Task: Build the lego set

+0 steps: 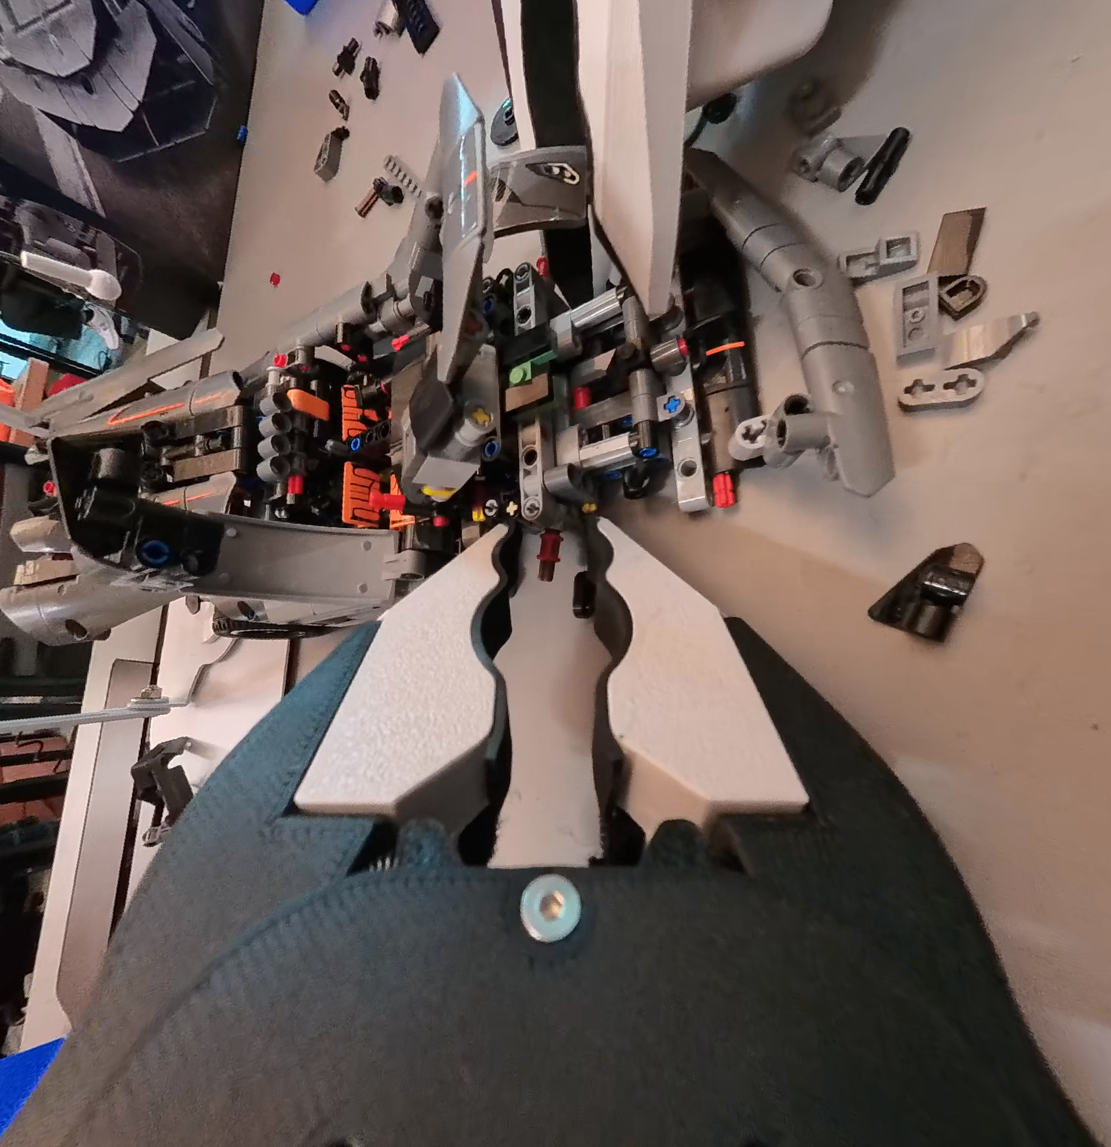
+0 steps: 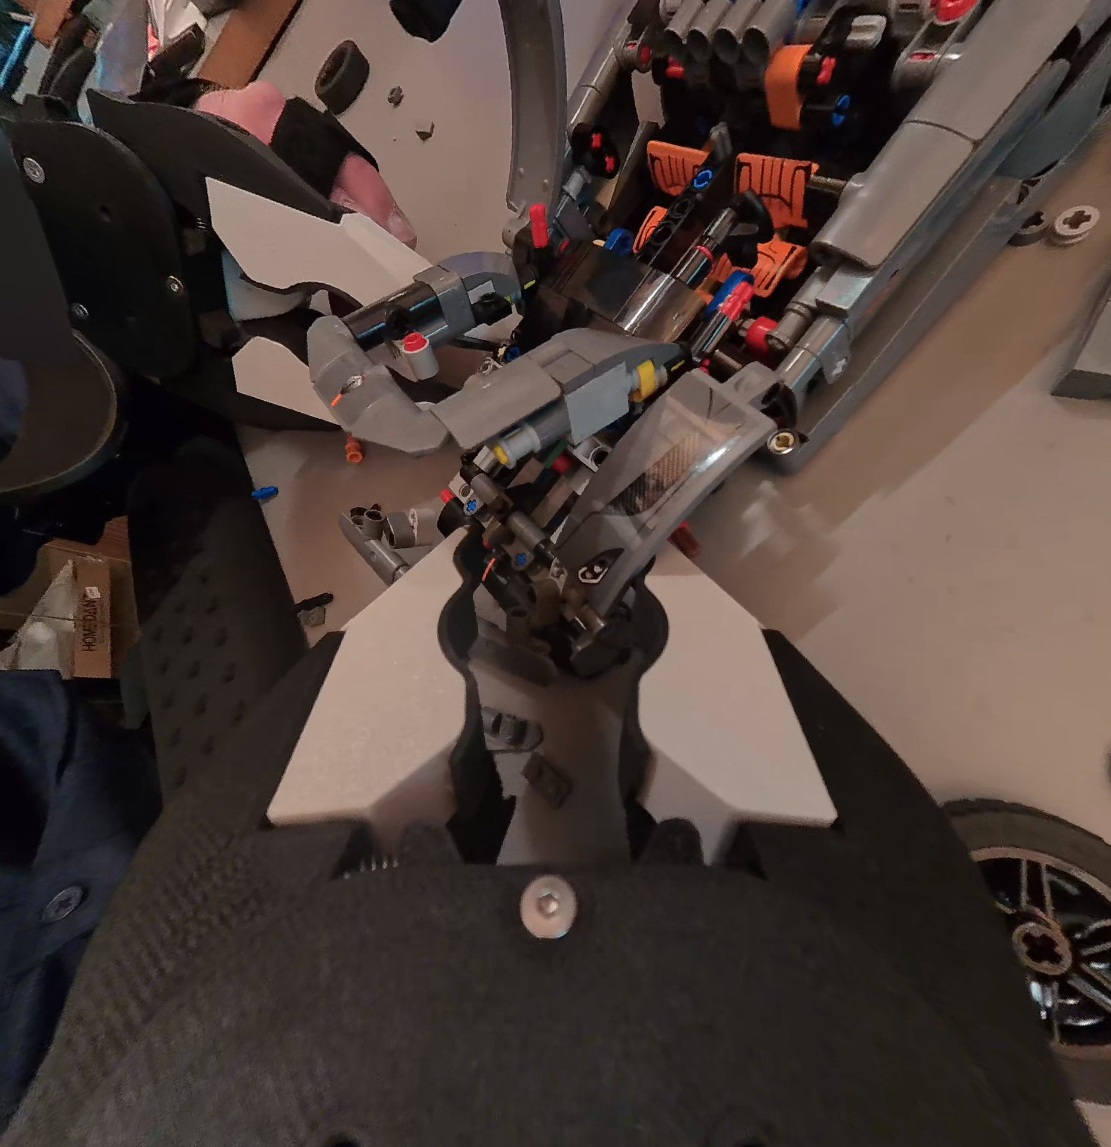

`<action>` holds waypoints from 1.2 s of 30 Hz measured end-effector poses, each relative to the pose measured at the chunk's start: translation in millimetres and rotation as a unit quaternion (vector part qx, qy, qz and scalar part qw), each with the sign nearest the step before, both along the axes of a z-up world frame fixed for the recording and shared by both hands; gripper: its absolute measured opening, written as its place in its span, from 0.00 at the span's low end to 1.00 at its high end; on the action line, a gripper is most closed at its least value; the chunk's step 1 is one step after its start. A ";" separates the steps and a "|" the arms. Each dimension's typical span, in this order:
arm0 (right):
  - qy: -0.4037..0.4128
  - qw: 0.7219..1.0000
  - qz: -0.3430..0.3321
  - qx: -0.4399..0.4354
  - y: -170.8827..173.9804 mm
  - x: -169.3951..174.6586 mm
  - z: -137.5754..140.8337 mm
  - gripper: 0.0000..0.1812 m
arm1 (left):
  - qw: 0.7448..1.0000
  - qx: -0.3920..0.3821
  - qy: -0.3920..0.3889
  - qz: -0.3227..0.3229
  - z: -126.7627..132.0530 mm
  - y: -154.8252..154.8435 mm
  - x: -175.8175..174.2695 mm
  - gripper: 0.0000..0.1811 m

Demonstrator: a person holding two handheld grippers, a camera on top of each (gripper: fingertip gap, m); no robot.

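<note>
A half-built grey, black and orange lego car lies on the white table; it also shows in the right wrist view. My left gripper is closed on the car's side edge, with a red pin between its fingertips. In the right wrist view the left gripper clamps a black and grey section. My right gripper is shut on the car's front end, beside a curved grey panel. In the left wrist view the right gripper comes in from the top.
Loose pieces lie around: black pins, a curved grey arch panel, small grey plates, a dark piece. A spoked wheel and a black tyre lie on the table. The set's box lies at the far edge. It is some 8 centimeters from my left tips to the dark piece.
</note>
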State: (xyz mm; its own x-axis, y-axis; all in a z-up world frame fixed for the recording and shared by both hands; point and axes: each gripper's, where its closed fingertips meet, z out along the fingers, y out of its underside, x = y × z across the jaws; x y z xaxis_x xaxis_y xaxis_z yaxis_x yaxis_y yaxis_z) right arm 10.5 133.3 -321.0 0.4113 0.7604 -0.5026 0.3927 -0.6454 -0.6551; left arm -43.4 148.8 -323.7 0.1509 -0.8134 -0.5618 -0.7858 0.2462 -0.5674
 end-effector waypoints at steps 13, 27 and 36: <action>0.003 1.000 0.015 -0.003 -6.9 -0.7 1.7 0.27 | 1.000 0.001 0.008 -0.001 -4.7 0.7 -0.8 0.09; 0.066 0.997 0.032 -0.014 -3.3 35.7 35.3 0.26 | 0.996 -0.084 0.002 0.005 -5.8 -4.4 -16.6 0.11; 0.097 0.995 -0.004 0.009 12.6 51.3 48.3 0.25 | 0.995 -0.099 -0.002 -0.014 -8.9 -10.6 -11.3 0.04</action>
